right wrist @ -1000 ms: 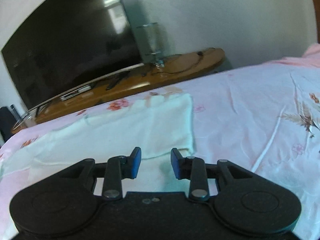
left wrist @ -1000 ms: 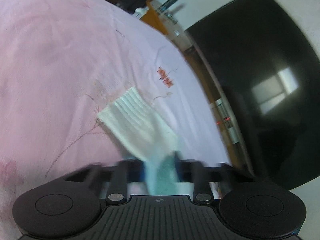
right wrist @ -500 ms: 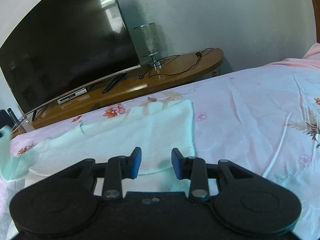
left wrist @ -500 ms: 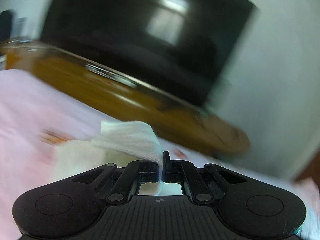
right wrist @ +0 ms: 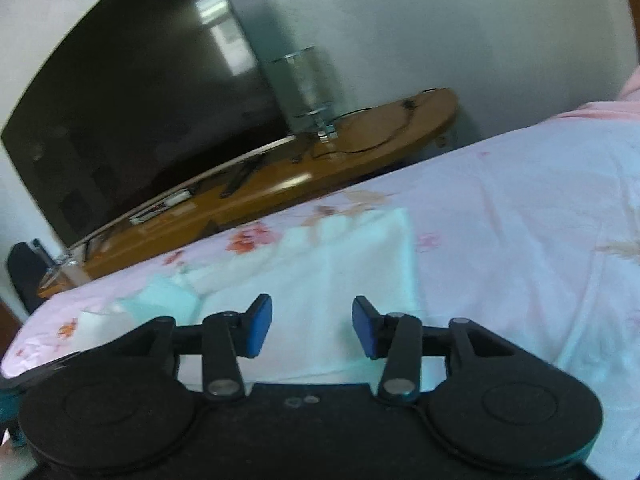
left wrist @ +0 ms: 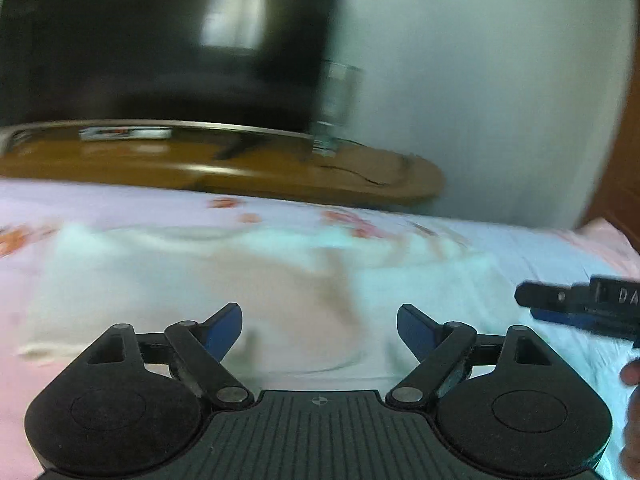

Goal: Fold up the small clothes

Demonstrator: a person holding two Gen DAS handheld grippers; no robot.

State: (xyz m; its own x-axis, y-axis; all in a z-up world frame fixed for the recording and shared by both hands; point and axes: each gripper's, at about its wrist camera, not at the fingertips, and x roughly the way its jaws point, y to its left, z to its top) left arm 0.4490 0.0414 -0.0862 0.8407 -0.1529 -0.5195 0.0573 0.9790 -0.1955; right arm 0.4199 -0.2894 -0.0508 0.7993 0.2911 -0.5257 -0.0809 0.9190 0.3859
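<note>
- Pale mint garment point(right wrist: 352, 264) lies spread flat on the bed point(right wrist: 520, 208), just ahead of both pairs of jaws and reaching under the gap of each.
- In the left wrist view the same garment point(left wrist: 200, 272) is motion-blurred; it fills the bed surface in front of the jaws, with a soft crease running away from the gap.
- A folded-over part of the cloth shows to the left of the right gripper's jaws as a slightly greener patch near the garment's left end.
- Left gripper point(left wrist: 320, 328): its jaws stand wide apart and are opening, with nothing pinched between the blue pads; only the cloth lying on the bed shows through the gap.
- Right gripper point(right wrist: 312, 330): its jaws are partly apart and opening, the pads clear of the cloth, nothing held between them.
- In the left wrist view the right gripper point(left wrist: 580, 308) shows as a dark blurred shape to the right of the left jaws, above the garment's right end, and a bit of the person's hand point(left wrist: 632, 400) shows at the right edge.
- Bed sheet: pink-white with small orange-red flowers, lying all around the garment.
- Beyond the jaws and past the bed's far edge stands a long wooden TV stand point(right wrist: 280, 184) carrying a dark curved television point(right wrist: 132, 120) and a clear glass stand point(right wrist: 308, 84), with a black cable trailing beside it.
- A pale wall point(right wrist: 460, 28) rises behind them.
</note>
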